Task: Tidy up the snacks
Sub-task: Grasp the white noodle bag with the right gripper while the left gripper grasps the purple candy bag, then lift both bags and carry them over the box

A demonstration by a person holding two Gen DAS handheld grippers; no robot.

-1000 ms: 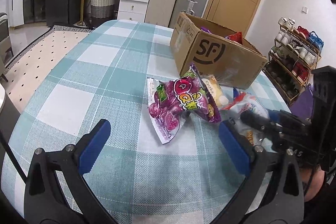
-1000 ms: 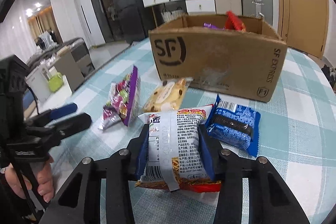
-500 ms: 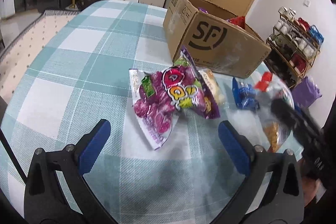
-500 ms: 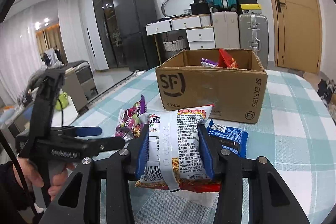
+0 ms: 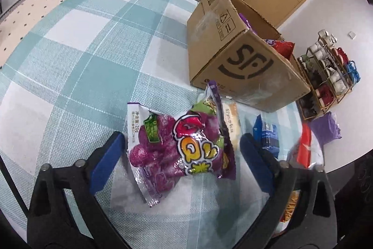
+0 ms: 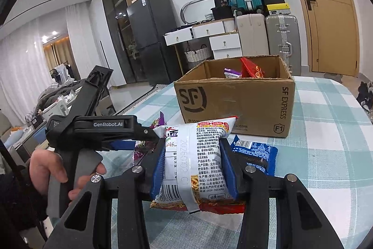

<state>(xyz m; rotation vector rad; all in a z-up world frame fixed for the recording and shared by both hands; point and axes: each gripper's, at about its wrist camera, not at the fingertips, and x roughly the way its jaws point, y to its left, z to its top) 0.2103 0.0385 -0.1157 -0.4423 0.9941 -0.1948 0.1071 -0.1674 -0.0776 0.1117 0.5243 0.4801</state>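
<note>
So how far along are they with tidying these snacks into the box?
Partly done. The cardboard box already holds a red and a purple packet. The right gripper grips a noodle snack bag; the open left gripper straddles the purple candy bag. A blue packet still waits.

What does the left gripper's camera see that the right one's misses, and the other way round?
Only the left wrist view shows the shoe rack and the open left gripper straddling the purple candy bag. Only the right wrist view shows the fridge, the suitcases and the right gripper clamping the white snack pack. Both show the SF box and the blue packet.
</note>
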